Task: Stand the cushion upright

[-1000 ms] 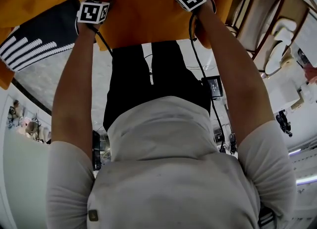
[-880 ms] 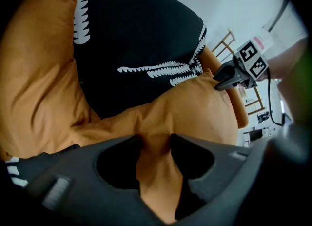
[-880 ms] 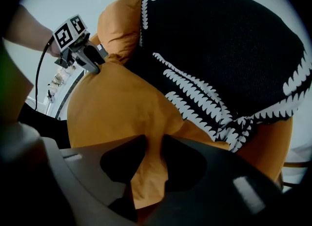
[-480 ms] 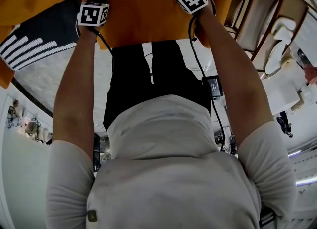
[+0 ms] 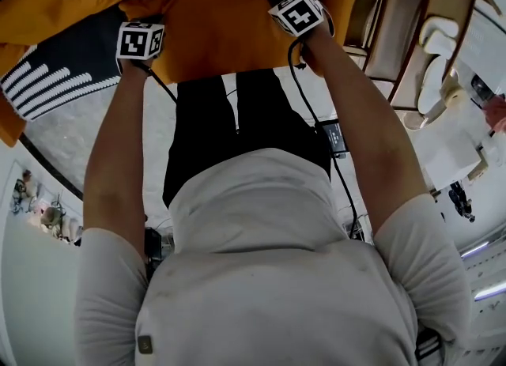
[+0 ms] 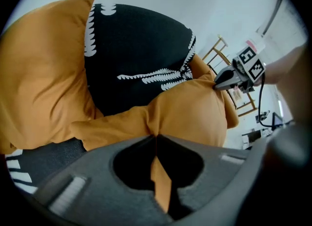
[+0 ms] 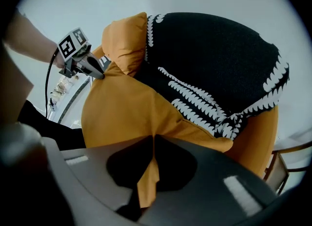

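Both pairs of jaws have just been closing, and in the head view both marker cubes now sit slightly lower than a second ago.

At far left a black fabric with white stripes (image 5: 47, 80) lies beside the cushion (image 5: 229, 24). The left gripper (image 6: 156, 139) has its jaws pressed together on a thin fold of the cushion's orange cover, which runs down between them. Its cube (image 5: 141, 40) shows above the person's left forearm (image 5: 118, 143).

The cushion lies across the top of the head view, in front of the person, with its near edge pinched at two spots. Behind its orange bulge sits a black panel with white leaf-like marks (image 6: 136, 54); whether that belongs to the same cushion I cannot tell.

The right gripper (image 7: 153, 139) is likewise clamped on a fold of orange cover near the cushion's other end. A black cable (image 5: 296, 72) hangs from it along the right forearm. Wooden chairs (image 5: 395, 32) stand at far right.
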`<state>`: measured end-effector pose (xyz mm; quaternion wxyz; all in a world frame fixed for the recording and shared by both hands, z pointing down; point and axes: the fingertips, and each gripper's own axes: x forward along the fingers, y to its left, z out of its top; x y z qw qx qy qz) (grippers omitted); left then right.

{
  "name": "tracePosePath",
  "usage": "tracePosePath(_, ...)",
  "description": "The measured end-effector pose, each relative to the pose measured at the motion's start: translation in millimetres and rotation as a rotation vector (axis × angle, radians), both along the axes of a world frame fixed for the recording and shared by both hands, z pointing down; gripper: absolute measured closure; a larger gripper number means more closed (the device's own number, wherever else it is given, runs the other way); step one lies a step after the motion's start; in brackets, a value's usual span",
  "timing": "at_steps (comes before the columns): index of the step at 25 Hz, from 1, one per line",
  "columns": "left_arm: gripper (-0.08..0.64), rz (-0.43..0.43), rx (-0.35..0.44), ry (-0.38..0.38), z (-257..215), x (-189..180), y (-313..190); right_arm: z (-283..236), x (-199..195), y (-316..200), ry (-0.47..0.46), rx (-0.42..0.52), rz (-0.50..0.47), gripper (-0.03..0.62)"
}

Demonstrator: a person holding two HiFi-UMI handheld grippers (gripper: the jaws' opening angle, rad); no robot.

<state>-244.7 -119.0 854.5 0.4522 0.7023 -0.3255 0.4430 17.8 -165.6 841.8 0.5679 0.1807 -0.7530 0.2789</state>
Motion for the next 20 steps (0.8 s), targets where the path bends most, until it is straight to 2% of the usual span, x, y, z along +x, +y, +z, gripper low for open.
tracePosePath(13,0.549,-0.004,0.048,-0.032,-57,5,48,-62,5,46,-0.069,0.056,0.044,0.574)
tracePosePath(20,0.549,-0.018,0.113,-0.046,-94,6,47,-97,7,39,-0.097,0.118,0.067,0.574)
